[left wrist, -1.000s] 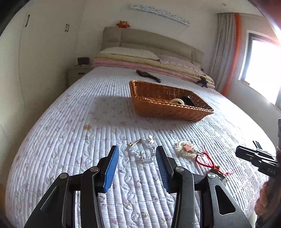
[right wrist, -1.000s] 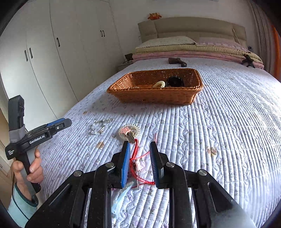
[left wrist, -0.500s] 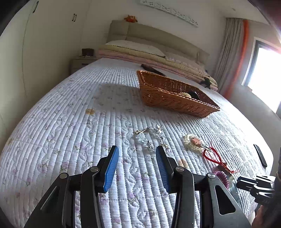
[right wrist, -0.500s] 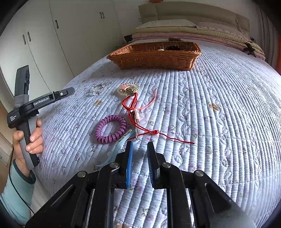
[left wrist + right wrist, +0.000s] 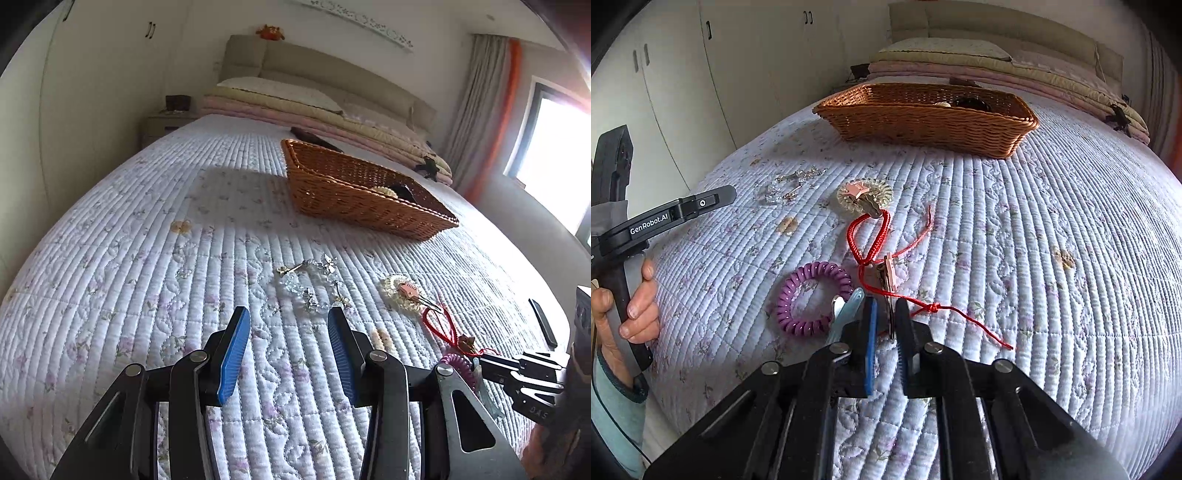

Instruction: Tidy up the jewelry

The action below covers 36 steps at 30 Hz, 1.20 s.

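A wicker basket (image 5: 362,192) (image 5: 923,118) stands on the quilted bed and holds a cream ring and a dark item. A crystal bracelet (image 5: 314,284) (image 5: 790,184) lies just ahead of my open left gripper (image 5: 288,332). A clear hair tie with a pink clip (image 5: 402,291) (image 5: 864,194), a red cord (image 5: 871,236) (image 5: 439,325) and a purple coil hair tie (image 5: 810,295) (image 5: 458,363) lie nearby. My right gripper (image 5: 886,317) is nearly shut, its narrow gap at the near end of a pink and metal clip (image 5: 888,280). A pale blue clip (image 5: 846,314) lies beside its left finger.
Folded bedding and a pillow (image 5: 280,92) lie at the head of the bed. A nightstand (image 5: 166,122) and white wardrobes (image 5: 665,74) are on the left, a window (image 5: 554,162) on the right. A dark flat object (image 5: 543,326) lies near the bed's right edge.
The right gripper pulled back toward the bed's near edge, then came forward to the pink clip, jaws narrowing. The left gripper drew back from the crystal bracelet and stayed open.
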Each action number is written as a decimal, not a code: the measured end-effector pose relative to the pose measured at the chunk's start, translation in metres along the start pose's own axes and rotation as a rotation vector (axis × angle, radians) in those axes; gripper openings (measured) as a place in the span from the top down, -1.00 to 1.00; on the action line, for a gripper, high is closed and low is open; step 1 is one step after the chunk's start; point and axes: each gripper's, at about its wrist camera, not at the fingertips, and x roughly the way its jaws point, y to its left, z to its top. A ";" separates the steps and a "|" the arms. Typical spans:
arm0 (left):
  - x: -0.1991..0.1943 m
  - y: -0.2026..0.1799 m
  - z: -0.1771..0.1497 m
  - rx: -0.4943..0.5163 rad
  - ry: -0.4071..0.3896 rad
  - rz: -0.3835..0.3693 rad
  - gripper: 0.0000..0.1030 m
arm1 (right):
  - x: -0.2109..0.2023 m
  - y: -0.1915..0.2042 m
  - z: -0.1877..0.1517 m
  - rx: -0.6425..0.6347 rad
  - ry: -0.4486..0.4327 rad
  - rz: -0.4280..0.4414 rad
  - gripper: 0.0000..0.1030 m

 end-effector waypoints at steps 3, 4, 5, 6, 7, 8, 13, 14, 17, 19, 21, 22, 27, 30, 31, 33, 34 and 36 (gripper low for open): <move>0.005 -0.002 0.006 0.010 0.037 0.007 0.13 | -0.004 -0.002 -0.003 -0.022 0.005 0.023 0.93; 0.006 -0.003 0.008 0.011 0.042 0.014 0.13 | -0.006 -0.003 -0.005 -0.030 0.007 0.031 0.93; 0.007 -0.004 0.010 0.010 0.047 0.020 0.13 | -0.008 -0.004 -0.008 -0.036 0.009 0.039 0.93; 0.009 -0.004 0.013 0.010 0.056 0.027 0.13 | -0.011 -0.006 -0.011 -0.042 0.014 0.047 0.93; 0.011 -0.005 0.017 0.006 0.062 0.029 0.13 | -0.013 -0.008 -0.013 -0.042 0.017 0.055 0.93; 0.014 -0.005 0.020 0.000 0.071 0.032 0.13 | -0.015 -0.011 -0.016 -0.039 0.024 0.067 0.93; 0.047 -0.013 0.034 0.020 0.171 0.068 0.13 | -0.031 -0.024 -0.032 -0.017 0.033 0.134 0.93; 0.054 -0.015 0.036 0.022 0.194 0.058 0.13 | -0.033 -0.027 -0.035 -0.010 0.032 0.159 0.93; 0.075 -0.021 0.037 0.027 0.247 0.078 0.15 | -0.039 -0.035 -0.042 0.016 0.027 0.259 0.93; 0.076 -0.027 0.037 0.055 0.239 0.079 0.55 | -0.042 -0.038 -0.044 0.043 0.026 0.322 0.93; 0.076 -0.031 0.036 0.074 0.233 0.069 0.73 | -0.040 -0.039 -0.045 0.063 0.044 0.378 0.93; 0.075 -0.033 0.035 0.084 0.227 0.072 0.74 | -0.040 -0.039 -0.046 0.065 0.044 0.364 0.93; 0.073 -0.035 0.032 0.094 0.209 0.067 0.75 | -0.048 -0.039 -0.038 0.043 0.000 0.079 0.93; 0.072 -0.034 0.030 0.087 0.207 0.059 0.75 | -0.054 -0.041 -0.034 0.033 0.005 0.024 0.93; 0.070 -0.033 0.028 0.085 0.206 0.057 0.75 | -0.055 -0.043 -0.035 0.046 0.020 0.085 0.93; 0.070 -0.032 0.028 0.083 0.204 0.050 0.75 | -0.055 -0.045 -0.037 0.069 0.061 0.187 0.93; 0.070 -0.032 0.029 0.082 0.204 0.048 0.75 | -0.053 -0.045 -0.040 0.091 0.097 0.263 0.93; 0.070 -0.032 0.029 0.082 0.204 0.046 0.75 | -0.049 -0.045 -0.044 0.141 0.143 0.370 0.93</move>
